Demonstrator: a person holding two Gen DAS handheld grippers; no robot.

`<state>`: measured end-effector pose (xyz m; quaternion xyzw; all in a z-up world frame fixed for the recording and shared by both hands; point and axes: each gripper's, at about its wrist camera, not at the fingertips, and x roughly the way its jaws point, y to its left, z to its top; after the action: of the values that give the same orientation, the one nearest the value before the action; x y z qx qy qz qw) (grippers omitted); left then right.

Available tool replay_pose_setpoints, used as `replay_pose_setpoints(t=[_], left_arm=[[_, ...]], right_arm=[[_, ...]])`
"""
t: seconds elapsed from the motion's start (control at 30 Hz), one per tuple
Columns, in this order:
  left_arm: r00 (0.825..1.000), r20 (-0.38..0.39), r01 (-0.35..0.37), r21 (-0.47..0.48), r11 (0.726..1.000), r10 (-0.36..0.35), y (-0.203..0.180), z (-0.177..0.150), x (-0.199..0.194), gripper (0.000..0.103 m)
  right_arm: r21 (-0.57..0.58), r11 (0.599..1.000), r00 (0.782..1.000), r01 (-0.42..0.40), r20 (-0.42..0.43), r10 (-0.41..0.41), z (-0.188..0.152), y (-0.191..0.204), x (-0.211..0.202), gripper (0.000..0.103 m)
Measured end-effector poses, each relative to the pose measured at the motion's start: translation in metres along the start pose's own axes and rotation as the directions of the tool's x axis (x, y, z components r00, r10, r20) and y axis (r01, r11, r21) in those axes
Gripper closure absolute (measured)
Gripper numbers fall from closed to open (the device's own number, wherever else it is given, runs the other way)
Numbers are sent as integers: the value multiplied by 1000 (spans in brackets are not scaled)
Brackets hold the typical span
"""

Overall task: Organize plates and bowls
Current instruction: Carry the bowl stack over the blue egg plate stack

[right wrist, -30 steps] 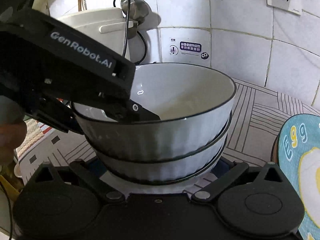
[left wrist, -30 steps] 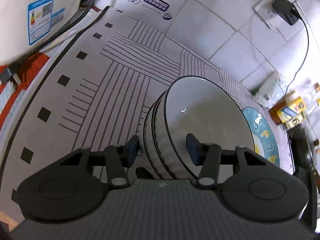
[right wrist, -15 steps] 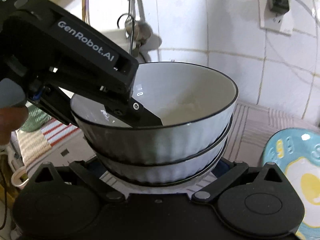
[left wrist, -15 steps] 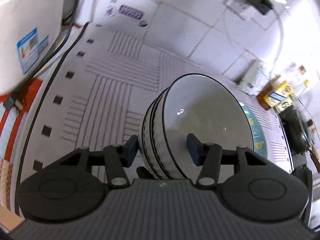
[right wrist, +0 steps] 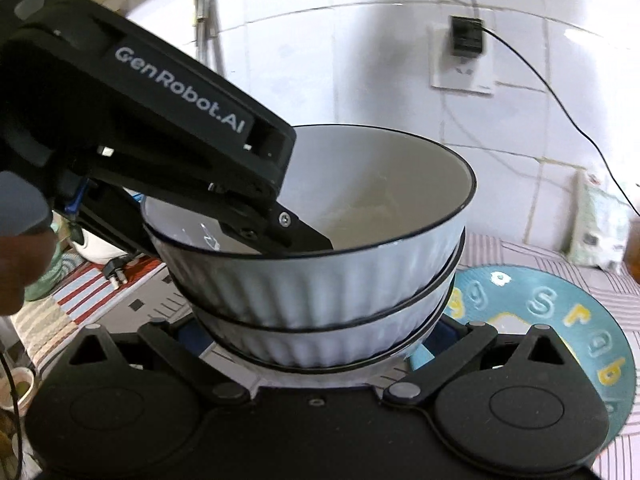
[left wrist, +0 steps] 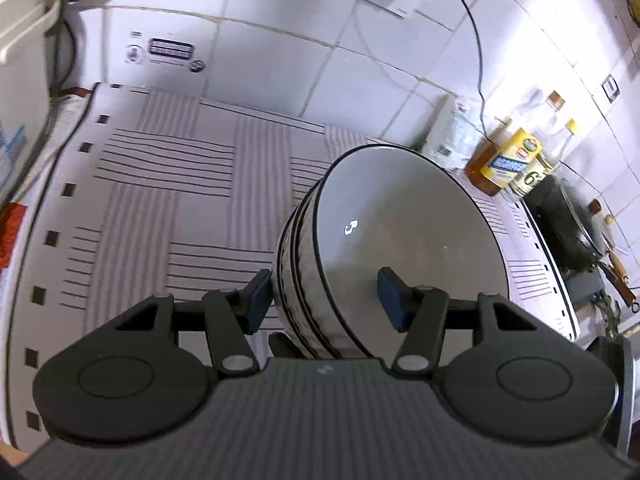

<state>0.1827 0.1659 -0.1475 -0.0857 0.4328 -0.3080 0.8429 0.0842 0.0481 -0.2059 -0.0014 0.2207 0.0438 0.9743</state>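
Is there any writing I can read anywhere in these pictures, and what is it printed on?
"GenRobot.AI": on the left gripper, which clamps the wall of the stack of bowls.
"6": on a bottle label.
"S", "r", "a", "b": raised letters on the blue plate; the rest is hidden.
Wall sticker: too blurred to read.
Yellow bottle label: too small.

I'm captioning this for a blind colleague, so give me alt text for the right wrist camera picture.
A stack of white ribbed bowls fills the view, the left gripper clamping the top bowl's rim, one finger inside. Right gripper's fingers flank the stack's base; a blue plate lies at right.
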Motion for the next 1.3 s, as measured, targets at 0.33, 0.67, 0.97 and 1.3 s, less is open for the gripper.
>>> replay_pose_setpoints(t=[0.33, 0.67, 0.97, 1.3], left_arm=[[995, -62, 79, 69, 994, -75, -42, 7, 32, 47], [990, -115, 96, 79, 992, -86, -72, 9, 78, 46], [987, -147, 79, 67, 995, -68, -83, 12, 106, 45], [989, -137, 67, 53, 996, -59, -89, 15, 113, 40]], right_arm=[[27, 995, 996, 91, -4, -91, -7, -39, -25, 0], [46, 990, 990, 134, -52, -132, -15, -90, -19, 0], [67, 989, 988, 130, -88, -124, -20, -111, 0, 0], [27, 996, 991, 91, -101, -88, -14, -121, 1, 0]])
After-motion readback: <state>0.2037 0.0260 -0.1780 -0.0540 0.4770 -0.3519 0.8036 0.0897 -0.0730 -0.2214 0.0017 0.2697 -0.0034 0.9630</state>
